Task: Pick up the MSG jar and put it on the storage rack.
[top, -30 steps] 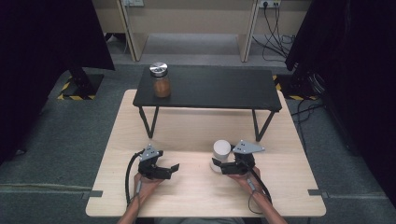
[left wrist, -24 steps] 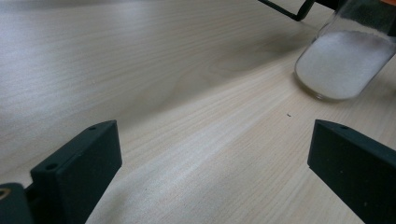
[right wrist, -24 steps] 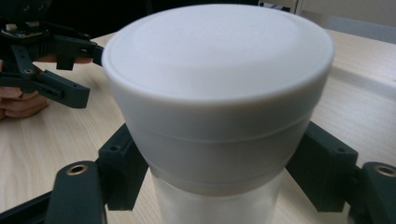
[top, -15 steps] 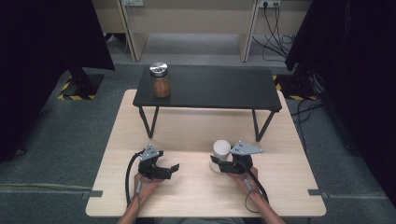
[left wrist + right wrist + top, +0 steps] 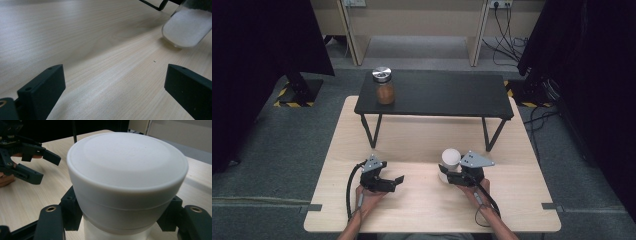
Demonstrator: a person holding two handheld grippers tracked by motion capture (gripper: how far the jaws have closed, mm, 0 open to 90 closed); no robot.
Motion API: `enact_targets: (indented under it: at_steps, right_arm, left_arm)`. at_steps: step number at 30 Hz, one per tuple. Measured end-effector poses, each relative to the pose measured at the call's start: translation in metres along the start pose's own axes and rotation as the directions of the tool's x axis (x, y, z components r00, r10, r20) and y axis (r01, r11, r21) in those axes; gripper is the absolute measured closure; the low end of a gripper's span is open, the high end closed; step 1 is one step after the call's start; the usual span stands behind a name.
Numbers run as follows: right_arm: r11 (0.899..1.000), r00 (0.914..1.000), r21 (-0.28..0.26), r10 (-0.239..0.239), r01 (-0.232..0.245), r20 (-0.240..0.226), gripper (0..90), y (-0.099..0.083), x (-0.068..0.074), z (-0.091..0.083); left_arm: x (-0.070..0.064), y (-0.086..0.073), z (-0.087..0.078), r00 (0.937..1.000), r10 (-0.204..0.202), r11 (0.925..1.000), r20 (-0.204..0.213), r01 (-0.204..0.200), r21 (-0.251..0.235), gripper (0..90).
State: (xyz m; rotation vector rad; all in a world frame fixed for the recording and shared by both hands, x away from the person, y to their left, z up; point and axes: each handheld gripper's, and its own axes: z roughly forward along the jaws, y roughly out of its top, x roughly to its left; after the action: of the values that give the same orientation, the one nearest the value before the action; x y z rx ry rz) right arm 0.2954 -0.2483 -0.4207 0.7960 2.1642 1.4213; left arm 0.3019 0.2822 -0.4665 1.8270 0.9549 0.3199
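Observation:
A white-lidded jar (image 5: 450,159) of white powder stands on the light wooden table (image 5: 422,215) at the front right. My right gripper (image 5: 446,175) is shut on it, the jaws clamped on the jar's body just under the wide lid (image 5: 127,170). My left gripper (image 5: 398,182) rests low on the table at the front left, open, with bare wood between its jaws (image 5: 113,87). It points toward the jar (image 5: 186,27), a short way off. The left gripper (image 5: 37,163) also appears in the right gripper view, at the far left.
A low black shelf (image 5: 447,95) on thin legs spans the back of the table. A glass jar (image 5: 384,86) with brown contents and a silver lid stands at its left end. Grey floor surrounds the table, and cables lie at the back right.

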Motion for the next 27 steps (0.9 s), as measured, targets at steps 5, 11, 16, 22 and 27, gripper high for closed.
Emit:
enact_targets:
  at_steps: [5,11,16,22,27]
  right_arm:
    - [1.000,1.0000,0.003,0.004,-0.004,0.007,35.6,0.004,-0.001,-0.001]
    - [1.000,0.9999,0.009,0.013,-0.013,0.004,35.6,0.008,-0.004,-0.002]
    - [1.000,0.9997,0.011,0.025,-0.025,0.002,35.6,0.011,-0.006,-0.002]
    - [1.000,0.9997,0.013,0.025,-0.025,0.004,35.6,0.017,-0.007,-0.004]
    - [1.000,0.9998,0.009,0.018,-0.018,0.007,35.6,0.024,-0.008,-0.006]
  left_arm:
    - [0.000,0.000,0.000,1.0000,0.000,1.0000,0.000,0.000,0.000,2.5]
    - [0.000,0.000,0.000,1.0000,0.000,1.0000,0.000,0.000,0.000,2.6]
    - [0.000,0.000,0.000,1.0000,0.000,1.0000,0.001,0.000,0.000,2.6]
    - [0.000,0.000,0.000,1.0000,0.000,1.0000,0.001,0.000,0.000,2.6]
    - [0.000,0.000,0.000,1.0000,0.001,1.0000,0.000,-0.001,0.000,2.6]
